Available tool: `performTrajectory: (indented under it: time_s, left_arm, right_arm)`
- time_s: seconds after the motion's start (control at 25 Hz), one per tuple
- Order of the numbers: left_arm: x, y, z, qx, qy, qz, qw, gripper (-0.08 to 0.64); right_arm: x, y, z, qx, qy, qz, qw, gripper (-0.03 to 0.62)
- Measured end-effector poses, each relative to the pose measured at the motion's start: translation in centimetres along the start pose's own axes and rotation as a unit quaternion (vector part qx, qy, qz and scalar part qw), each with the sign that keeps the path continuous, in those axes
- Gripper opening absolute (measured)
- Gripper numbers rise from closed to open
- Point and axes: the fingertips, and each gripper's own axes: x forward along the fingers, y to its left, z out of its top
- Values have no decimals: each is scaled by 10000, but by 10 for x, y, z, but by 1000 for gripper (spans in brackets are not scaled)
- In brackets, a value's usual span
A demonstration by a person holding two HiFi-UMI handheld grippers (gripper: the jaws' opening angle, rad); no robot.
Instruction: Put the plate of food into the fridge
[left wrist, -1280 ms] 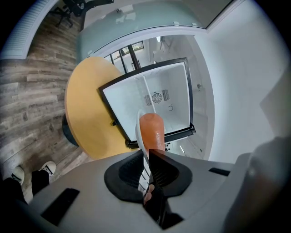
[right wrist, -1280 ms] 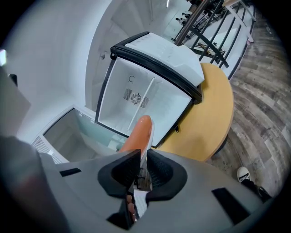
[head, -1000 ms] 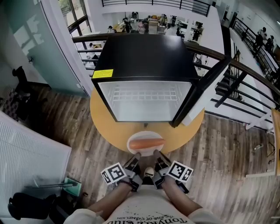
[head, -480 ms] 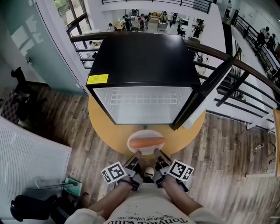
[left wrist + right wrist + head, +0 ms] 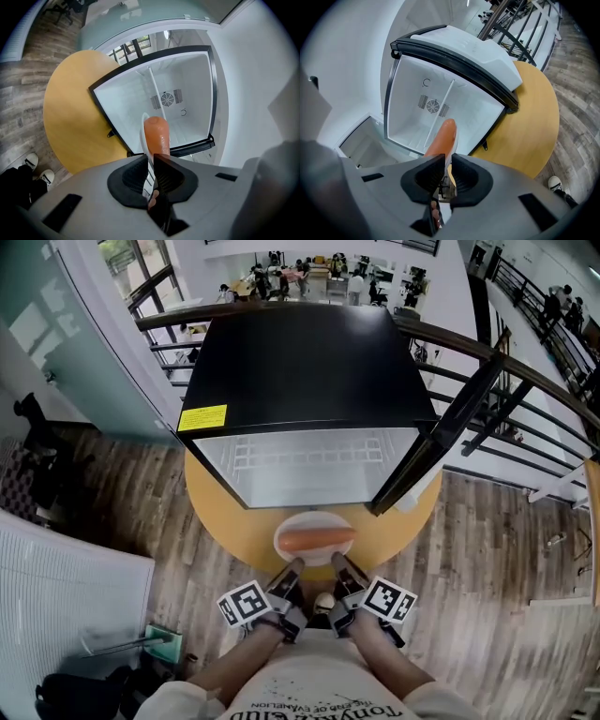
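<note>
A white plate point(image 5: 314, 526) with an orange sausage point(image 5: 316, 540) hangs level over the round wooden table point(image 5: 234, 531), just in front of the open black fridge point(image 5: 309, 371). My left gripper point(image 5: 294, 567) is shut on the plate's near rim from the left. My right gripper point(image 5: 337, 563) is shut on the same rim from the right. In the left gripper view the plate point(image 5: 143, 133) shows edge-on between the pads of the left gripper point(image 5: 151, 161), with the sausage point(image 5: 157, 136) beyond. The right gripper point(image 5: 446, 164) clamps the rim below the sausage point(image 5: 442, 139). The white fridge interior point(image 5: 178, 89) with its wire shelf lies straight ahead.
The fridge door point(image 5: 433, 432) stands open to the right, its edge close to the plate's right side. A dark railing point(image 5: 525, 390) runs behind and to the right. The wood floor point(image 5: 487, 559) surrounds the table. A grey bin point(image 5: 155, 643) stands at lower left.
The fridge has come a little closer and fills more of the head view. The plate sits slightly nearer its opening. Both grippers keep their hold.
</note>
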Motion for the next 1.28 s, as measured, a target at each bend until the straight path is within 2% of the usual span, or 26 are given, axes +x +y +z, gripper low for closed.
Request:
performTrajectory:
  time_s: [0.72, 1.28]
  left_arm:
    - [46, 22, 38, 6, 49, -43, 10000, 48]
    - [96, 47, 61, 6, 83, -5, 10000, 49]
  right_arm:
    - [55, -18, 25, -183, -20, -94, 9998, 61]
    - [96, -53, 49, -22, -110, -278, 9996, 61]
